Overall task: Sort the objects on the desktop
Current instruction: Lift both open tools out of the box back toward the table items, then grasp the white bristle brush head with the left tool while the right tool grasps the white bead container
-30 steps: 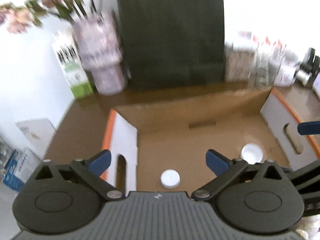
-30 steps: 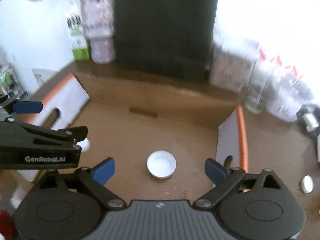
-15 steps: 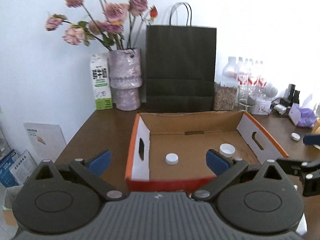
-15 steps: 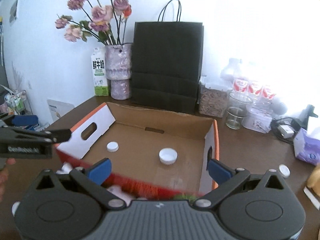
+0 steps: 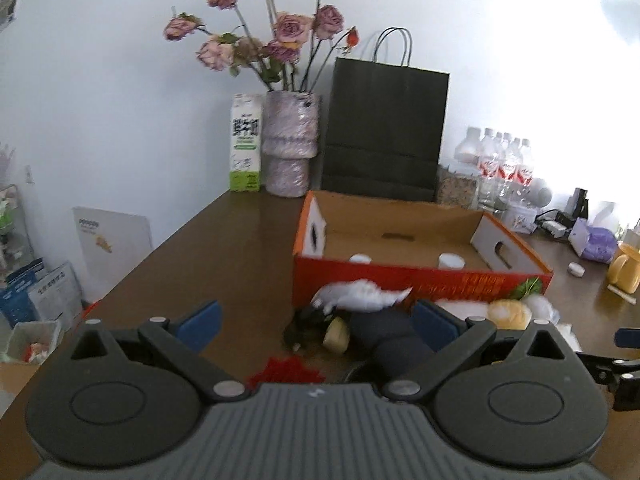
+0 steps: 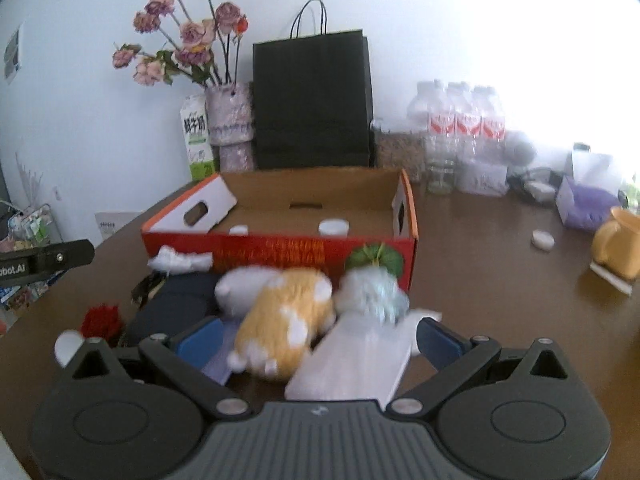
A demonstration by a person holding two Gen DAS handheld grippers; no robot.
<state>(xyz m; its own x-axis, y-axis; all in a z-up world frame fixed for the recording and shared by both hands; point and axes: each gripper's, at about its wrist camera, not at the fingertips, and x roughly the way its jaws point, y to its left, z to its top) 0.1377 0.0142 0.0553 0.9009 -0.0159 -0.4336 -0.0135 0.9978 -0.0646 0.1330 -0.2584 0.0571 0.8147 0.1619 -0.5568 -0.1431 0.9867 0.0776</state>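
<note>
An orange cardboard box (image 5: 420, 276) (image 6: 280, 252) stands on the brown table with two white caps (image 5: 451, 260) (image 6: 334, 227) inside. In front of it lies a pile: a yellow-and-white plush toy (image 6: 284, 320), a pale fluffy thing (image 6: 372, 292), a flat white packet (image 6: 356, 364), a dark rolled cloth (image 5: 392, 340) (image 6: 172, 308), crumpled white plastic (image 5: 360, 294) and a red pompom (image 5: 286, 372) (image 6: 100, 318). My left gripper (image 5: 316, 322) is open above the pile's left part. My right gripper (image 6: 318, 340) is open over the plush and packet.
At the back stand a flower vase (image 5: 290, 148), a milk carton (image 5: 245, 144), a black paper bag (image 5: 384, 128) and water bottles (image 6: 460, 124). A yellow mug (image 6: 618, 246), a purple tissue pack (image 6: 588, 204) and a loose white cap (image 6: 543, 239) lie to the right.
Both grippers have pulled back and up out of the box towards the table's near side. The pile in front of the box has come into view. Both stay open.
</note>
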